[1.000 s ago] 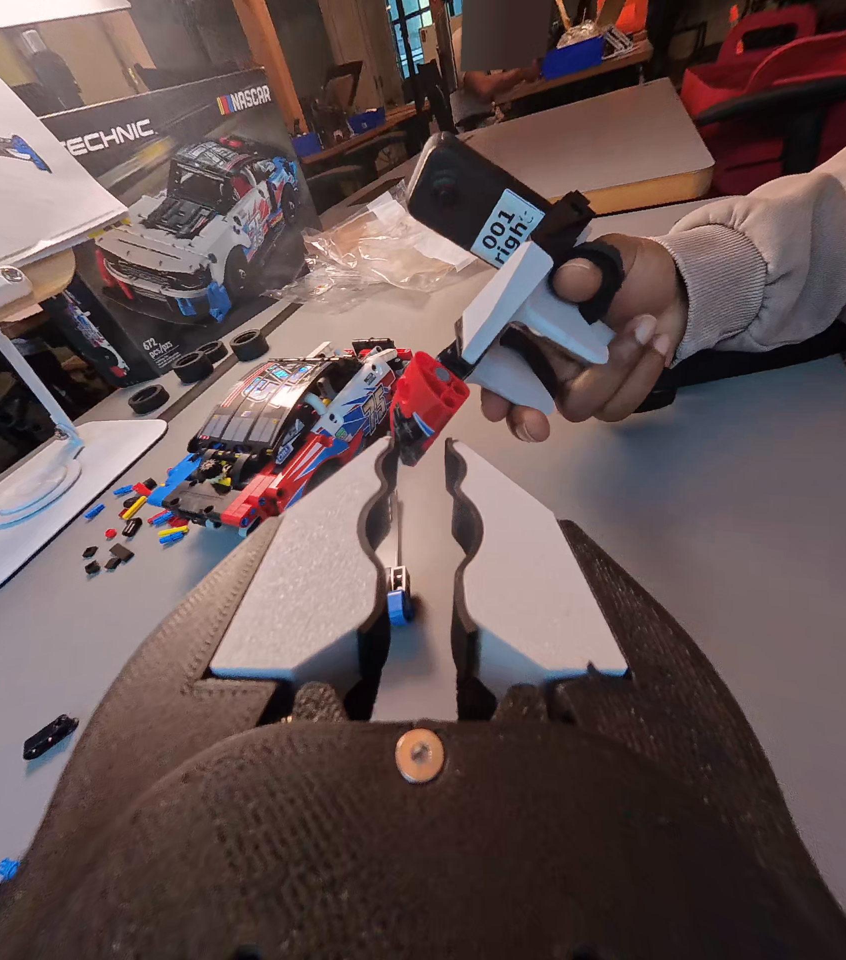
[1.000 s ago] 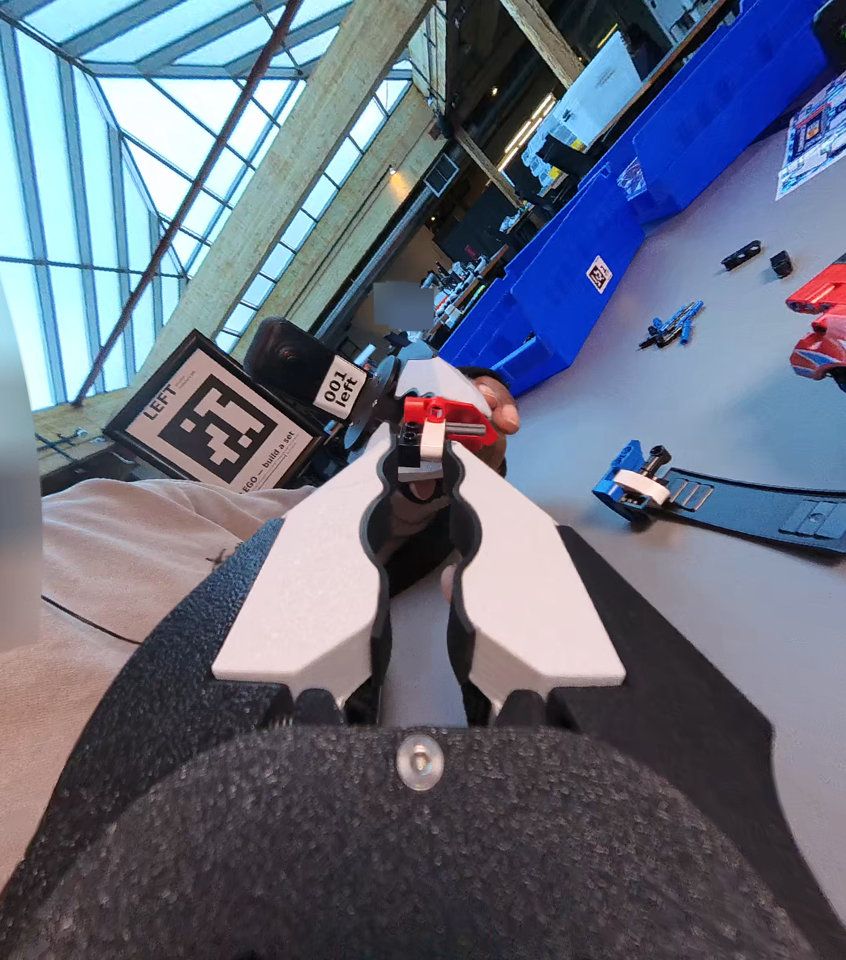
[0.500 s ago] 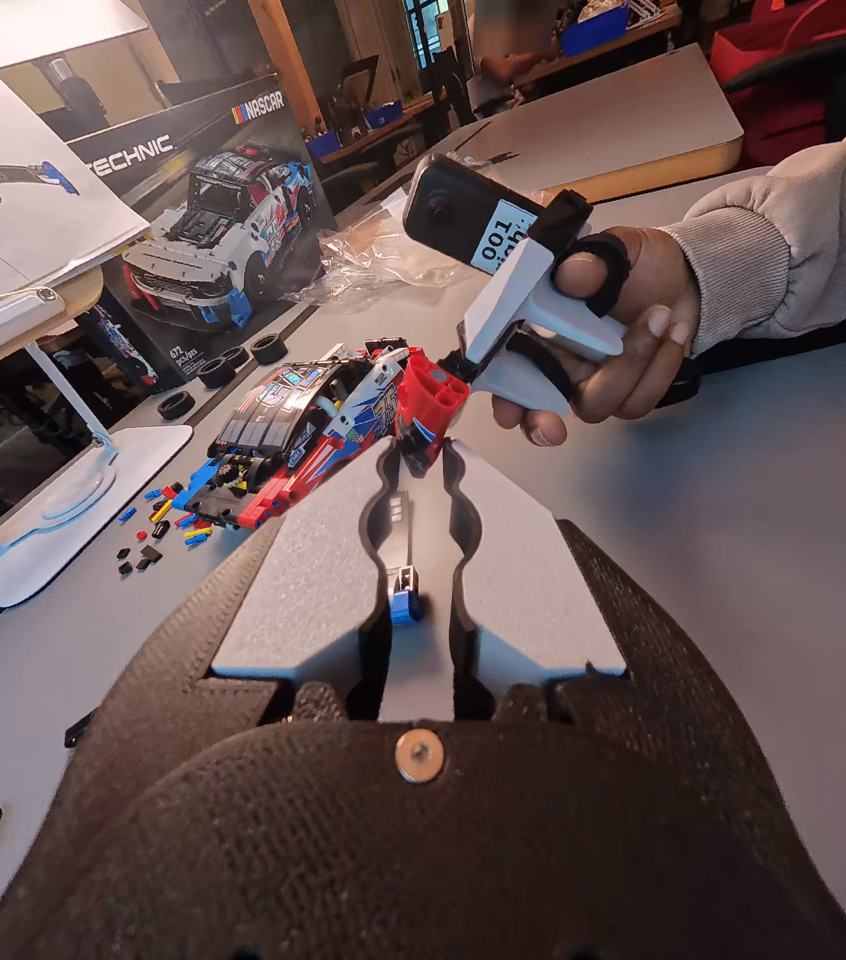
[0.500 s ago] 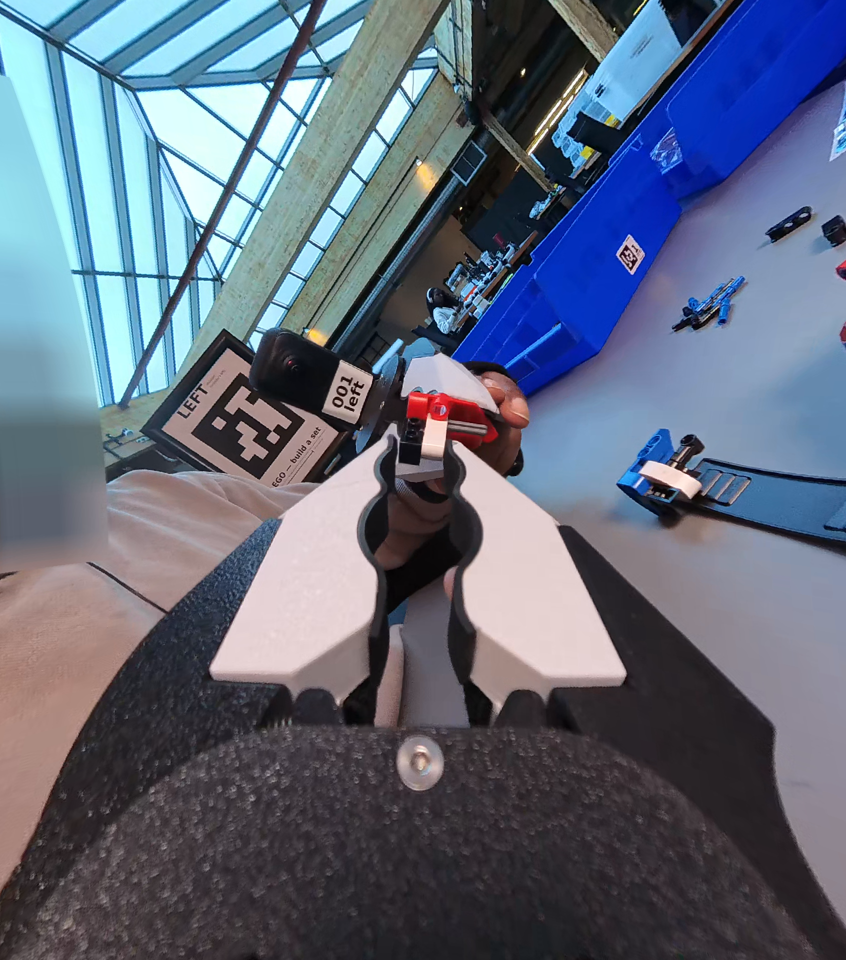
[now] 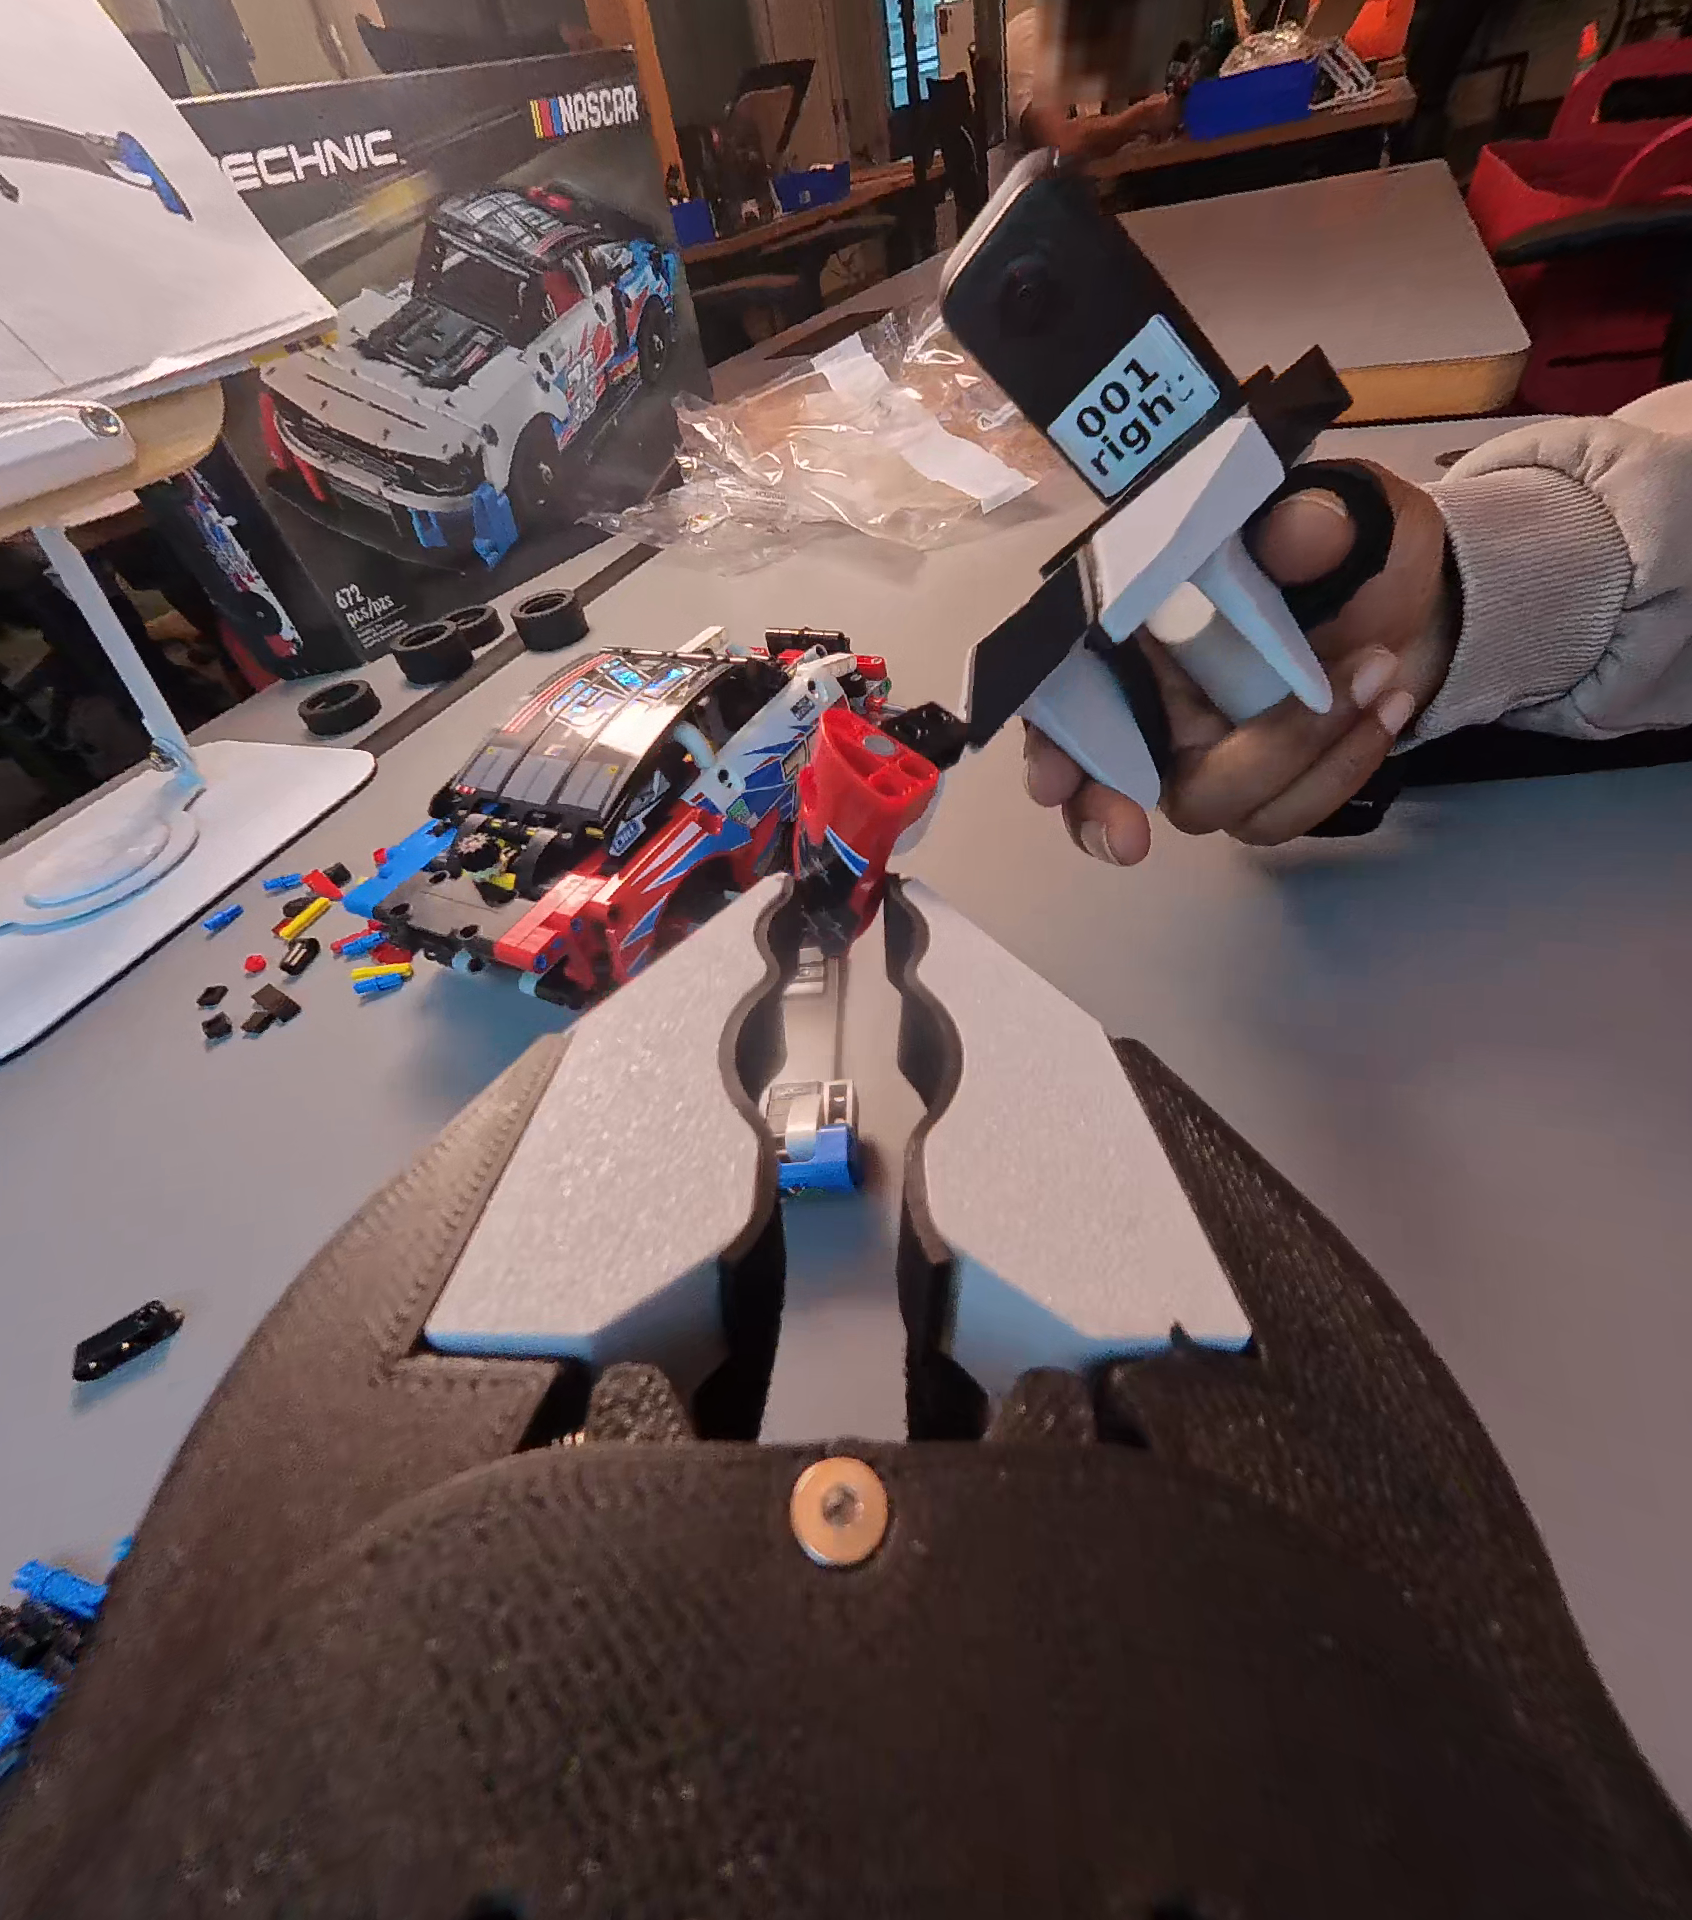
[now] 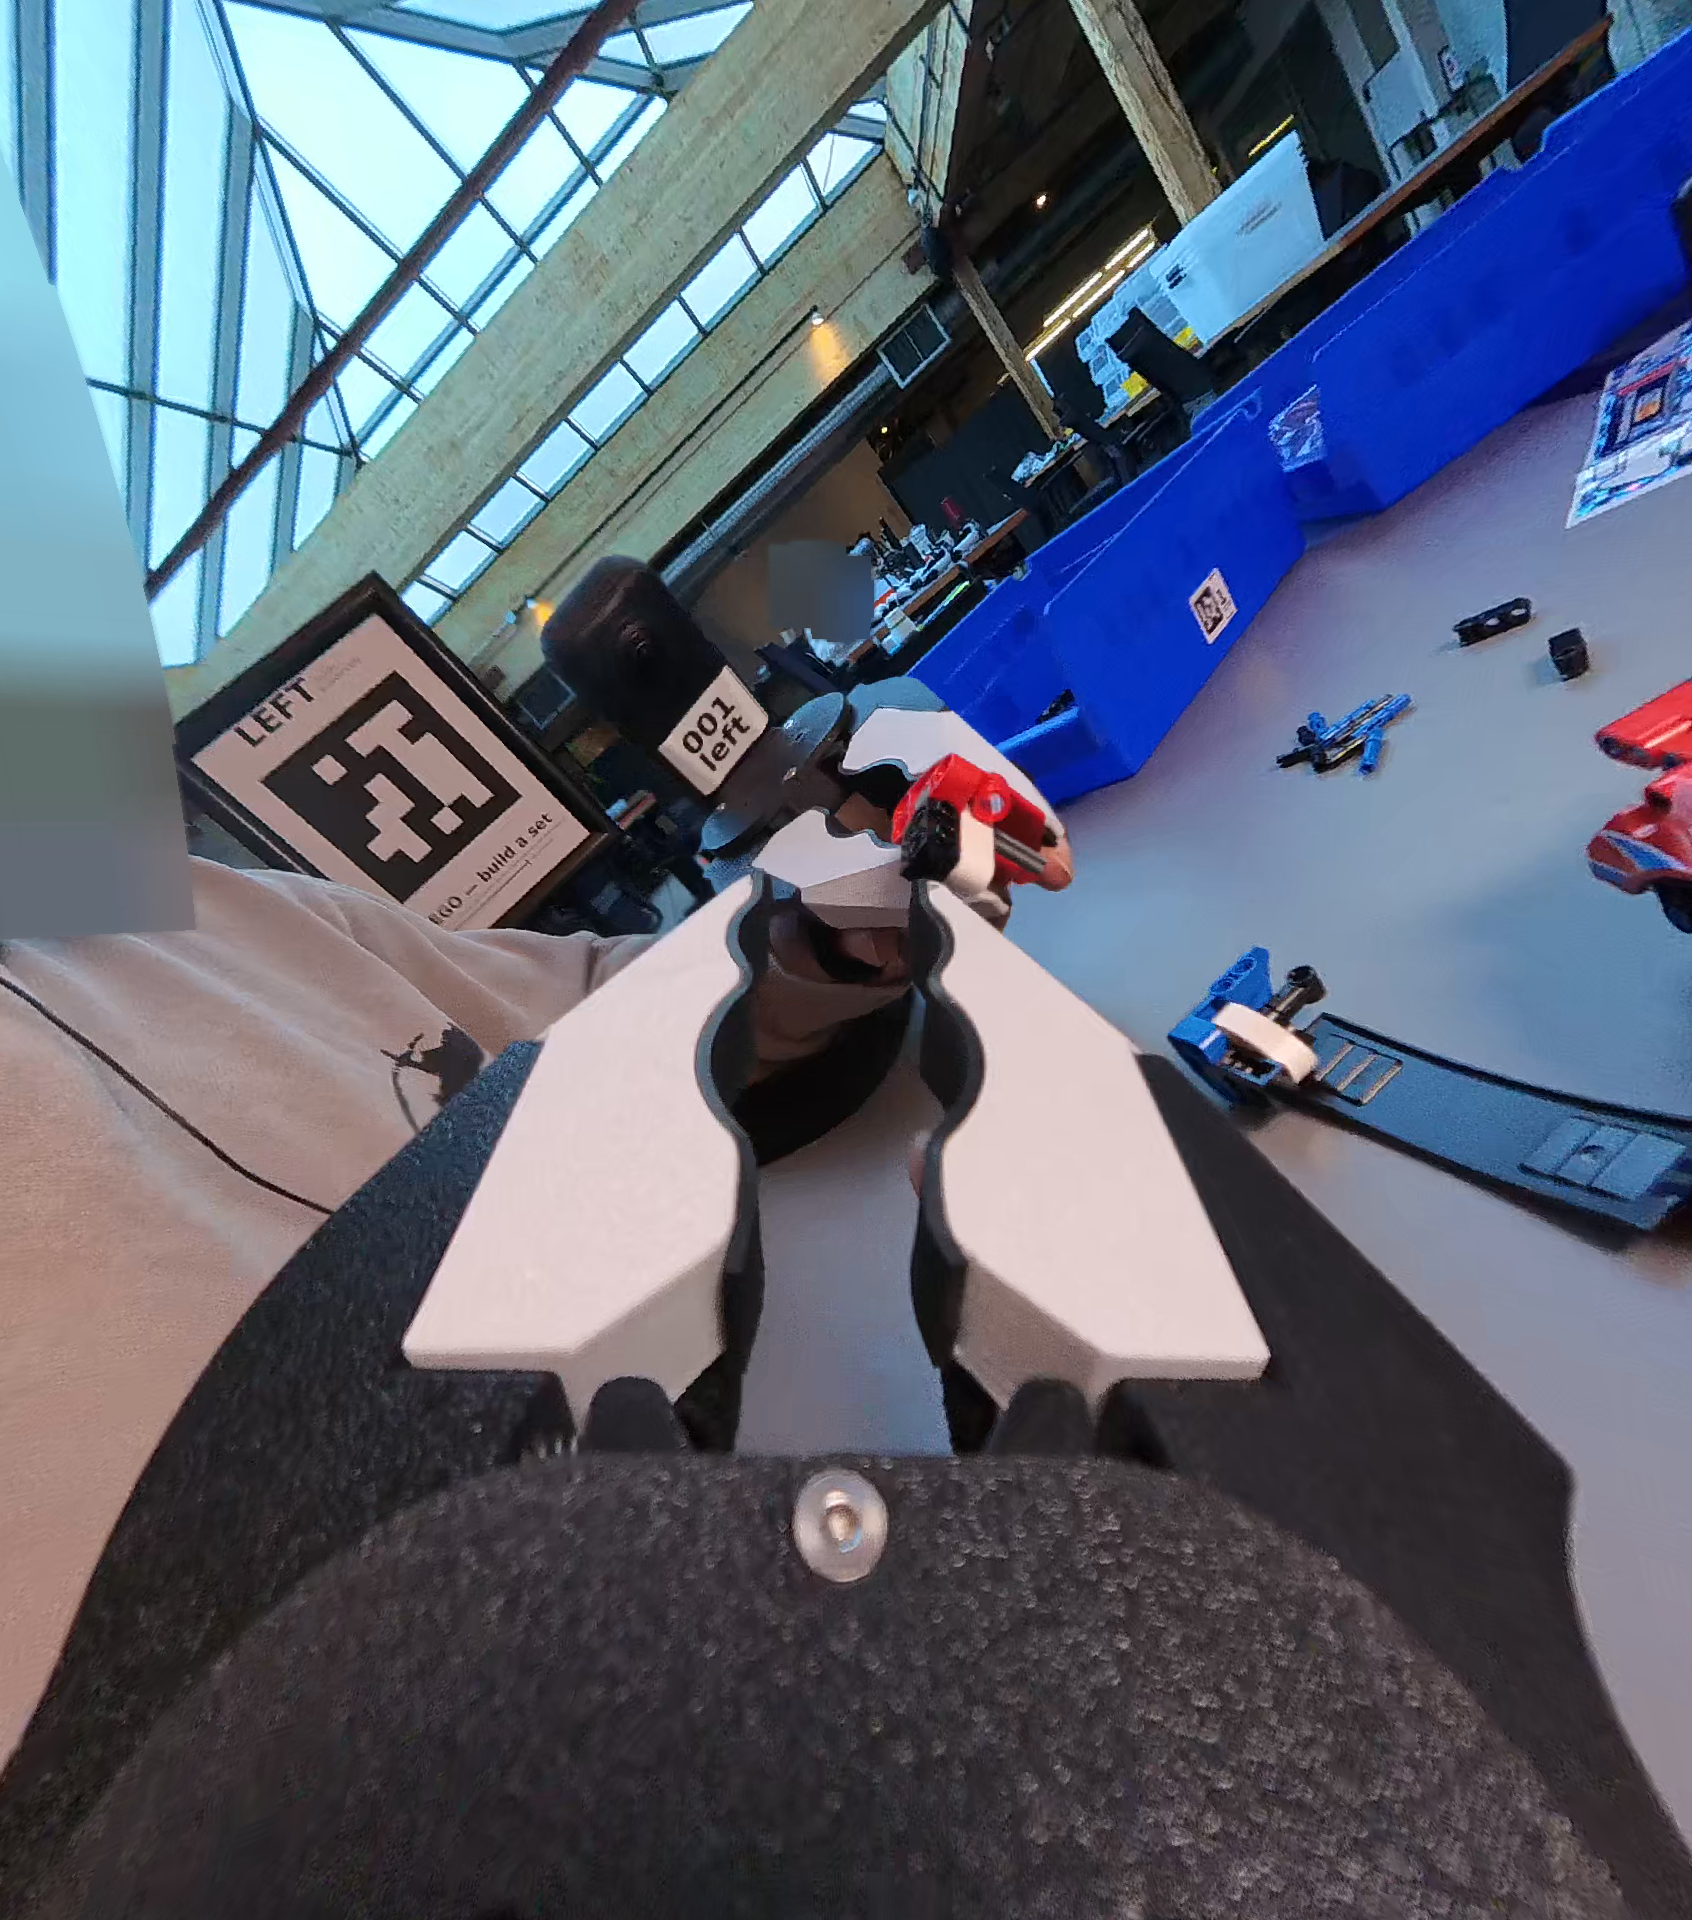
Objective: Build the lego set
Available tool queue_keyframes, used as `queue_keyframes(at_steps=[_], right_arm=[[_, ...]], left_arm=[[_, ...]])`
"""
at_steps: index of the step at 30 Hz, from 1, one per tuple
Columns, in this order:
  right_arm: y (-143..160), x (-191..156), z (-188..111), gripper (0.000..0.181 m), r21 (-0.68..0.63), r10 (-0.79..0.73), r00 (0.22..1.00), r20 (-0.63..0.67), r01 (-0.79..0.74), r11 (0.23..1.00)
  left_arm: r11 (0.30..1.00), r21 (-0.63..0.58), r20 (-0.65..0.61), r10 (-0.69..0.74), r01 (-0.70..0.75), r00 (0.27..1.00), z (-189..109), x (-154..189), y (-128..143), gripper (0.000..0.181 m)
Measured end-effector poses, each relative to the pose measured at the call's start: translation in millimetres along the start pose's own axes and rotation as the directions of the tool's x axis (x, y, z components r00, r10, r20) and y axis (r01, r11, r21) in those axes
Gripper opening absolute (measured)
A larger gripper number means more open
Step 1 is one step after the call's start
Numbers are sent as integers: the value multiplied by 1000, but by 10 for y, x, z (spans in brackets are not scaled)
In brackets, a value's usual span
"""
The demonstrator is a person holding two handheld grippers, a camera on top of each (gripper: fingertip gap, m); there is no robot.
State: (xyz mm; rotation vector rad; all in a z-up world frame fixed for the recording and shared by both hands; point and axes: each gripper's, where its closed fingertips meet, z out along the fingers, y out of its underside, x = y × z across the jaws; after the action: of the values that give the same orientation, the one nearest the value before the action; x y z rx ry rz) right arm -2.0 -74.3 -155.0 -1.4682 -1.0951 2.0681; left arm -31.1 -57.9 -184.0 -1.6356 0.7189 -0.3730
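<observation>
We hold the red sub-assembly [image 5: 857, 821] at the left gripper [image 5: 834, 902] fingers' tips, raised for access; the right gripper [image 6: 840, 902], fingers narrow and empty, sits just beside it.

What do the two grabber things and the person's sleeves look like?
Each gripper has two light grey wedge fingers with wavy black inner edges on a rough black body with a silver screw. Each carries a black camera with a white sticker. The sleeves are beige.
</observation>
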Motion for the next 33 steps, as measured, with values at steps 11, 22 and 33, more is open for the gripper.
queue_keyframes(at_steps=[11, 22, 33], right_arm=[[19, 13, -102, 35, -161, -518, 845, -133, 497, 853], [215, -84, -79, 40, -239, -543, 839, -43, 519, 821], [308, 44, -74, 25, -316, -577, 813, -83, 528, 788]], left_arm=[[956, -49, -258, -292, 290, 921, 73, 287, 65, 13], [959, -68, -396, -278, 275, 875, 70, 576, 37, 13], [958, -51, -368, -279, 281, 887, 87, 517, 35, 11]])
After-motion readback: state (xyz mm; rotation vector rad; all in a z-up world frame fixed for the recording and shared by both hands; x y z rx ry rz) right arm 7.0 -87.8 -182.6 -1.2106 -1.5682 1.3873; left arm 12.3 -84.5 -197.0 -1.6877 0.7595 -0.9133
